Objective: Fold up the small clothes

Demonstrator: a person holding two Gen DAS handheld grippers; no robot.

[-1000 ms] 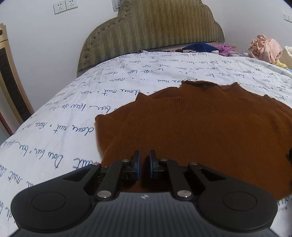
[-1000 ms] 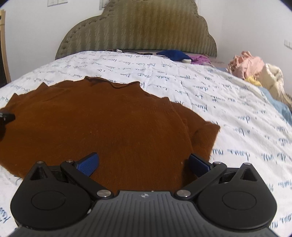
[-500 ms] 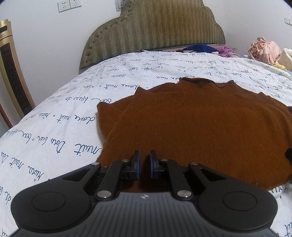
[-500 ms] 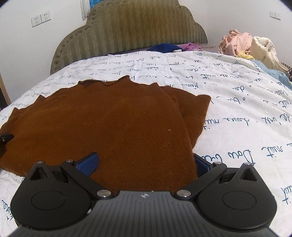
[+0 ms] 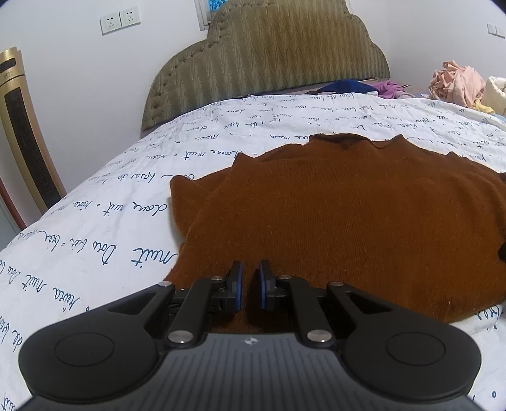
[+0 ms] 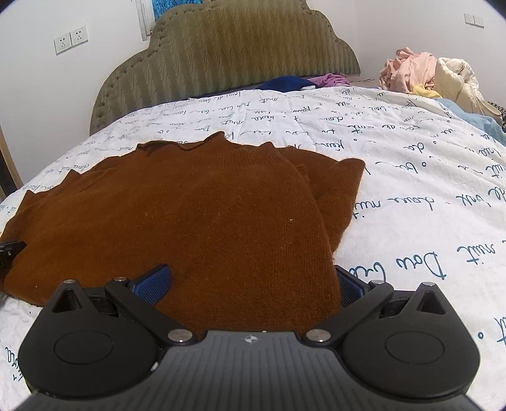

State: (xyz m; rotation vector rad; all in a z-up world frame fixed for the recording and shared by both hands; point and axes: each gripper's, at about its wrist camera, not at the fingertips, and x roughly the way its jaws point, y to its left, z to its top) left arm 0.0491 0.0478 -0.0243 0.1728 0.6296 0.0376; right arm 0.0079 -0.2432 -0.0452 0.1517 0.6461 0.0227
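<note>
Brown knit sweater [image 5: 348,215] lies flat on the bed [image 5: 95,221], collar at the far end toward the headboard [image 5: 268,63], hem at the near edge by both tongs. Bed cover is white with dark blue handwriting print.

Left tongs [image 5: 249,284]: pads close together with a narrow slit between them, sitting over the near left hem of the sweater. No cloth shows in the slit, so together but apparently not clamped on anything. Left sleeve is folded in along the sweater's left side.

Right tongs [image 6: 249,284]: wide apart. The near right corner of the sweater lies between the two blue pads; the left pad [image 6: 151,283] rests on or just over the knit, the right pad [image 6: 349,284] sits beside the cloth edge, partly hidden by it. Pads not pressing on the fabric. Right sleeve is folded over, its edge sticking out to the right of the body panel.

Tip of the left tongs is visible at the left edge of the right wrist view, at the sweater's hem.

Far side: blue and purple clothes [image 6: 284,82] by the headboard, a pile of pink and cream laundry [image 6: 423,74] at far right. Wall sockets [image 5: 120,20] far left.
</note>
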